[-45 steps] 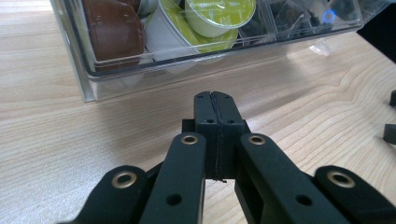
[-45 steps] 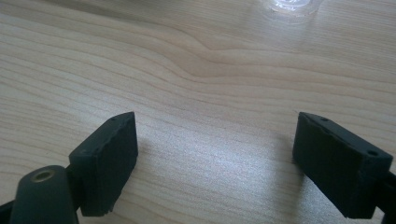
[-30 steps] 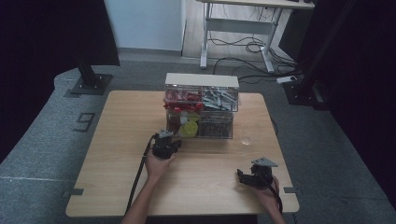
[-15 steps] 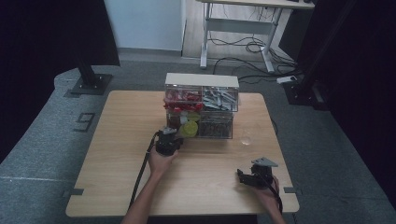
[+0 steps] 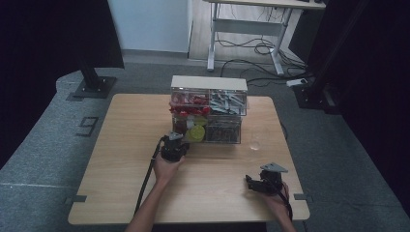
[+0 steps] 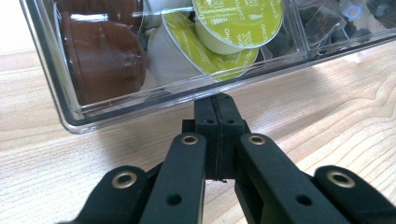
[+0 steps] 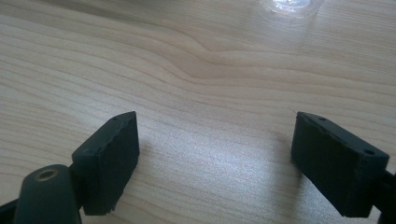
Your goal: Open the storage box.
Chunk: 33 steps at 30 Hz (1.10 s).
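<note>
My left hand-held gripper [image 6: 217, 100], jaws pinched together, sits at the clear plastic drawer [image 6: 140, 100] of green-lidded coffee capsules [image 6: 236, 21]; drawer's barely out yet, right hand-held gripper [image 7: 215, 154] idles wide.

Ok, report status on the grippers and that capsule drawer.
Left gripper shut, tips at clear drawer front edge. Right gripper open, nothing between jaws, over table. Green capsules inside. Nothing blocking.

Dim, soft high view; both gripper views bright, sharp, faintly shadowed.
</note>
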### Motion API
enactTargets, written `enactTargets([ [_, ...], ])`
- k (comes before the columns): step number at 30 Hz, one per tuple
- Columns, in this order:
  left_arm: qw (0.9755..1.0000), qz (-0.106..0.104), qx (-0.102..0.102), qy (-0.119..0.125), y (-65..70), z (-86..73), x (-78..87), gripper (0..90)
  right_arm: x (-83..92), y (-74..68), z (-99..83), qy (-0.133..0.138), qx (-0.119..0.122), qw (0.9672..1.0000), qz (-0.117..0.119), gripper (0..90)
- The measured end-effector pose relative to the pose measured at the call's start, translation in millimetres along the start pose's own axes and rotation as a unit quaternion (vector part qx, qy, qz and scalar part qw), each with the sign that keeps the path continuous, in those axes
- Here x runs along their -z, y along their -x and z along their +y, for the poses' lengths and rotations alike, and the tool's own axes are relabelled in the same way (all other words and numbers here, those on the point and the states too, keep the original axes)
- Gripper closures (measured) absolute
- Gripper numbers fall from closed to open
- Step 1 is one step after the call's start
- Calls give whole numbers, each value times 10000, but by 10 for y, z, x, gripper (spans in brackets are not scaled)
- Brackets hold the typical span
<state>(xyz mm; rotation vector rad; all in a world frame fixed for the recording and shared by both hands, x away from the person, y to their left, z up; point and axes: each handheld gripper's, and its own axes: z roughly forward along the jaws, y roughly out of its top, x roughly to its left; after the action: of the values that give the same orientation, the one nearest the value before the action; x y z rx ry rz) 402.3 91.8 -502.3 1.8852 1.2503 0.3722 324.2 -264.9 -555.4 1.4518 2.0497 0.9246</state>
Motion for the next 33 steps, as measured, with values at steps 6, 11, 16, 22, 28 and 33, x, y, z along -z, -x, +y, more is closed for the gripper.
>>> enactTargets([
  [6,10000,9,-53,-7,6,0,23,900,0,0,0,1,0,10000,-1,156],
  [11,10000,9,-76,-4,7,-1,46,900,0,0,0,0,-8,10000,1,156],
  [16,10000,-28,-90,25,27,4,64,900,0,0,0,0,-8,10000,1,156],
  [22,9998,-28,-94,188,46,90,122,900,0,0,0,1,-6,10000,1,156],
  [28,9997,-8,-148,215,76,132,160,900,0,0,0,0,-6,10000,1,156],
  [33,9995,-15,-171,253,86,162,196,900,0,0,0,0,-7,10000,1,156],
])
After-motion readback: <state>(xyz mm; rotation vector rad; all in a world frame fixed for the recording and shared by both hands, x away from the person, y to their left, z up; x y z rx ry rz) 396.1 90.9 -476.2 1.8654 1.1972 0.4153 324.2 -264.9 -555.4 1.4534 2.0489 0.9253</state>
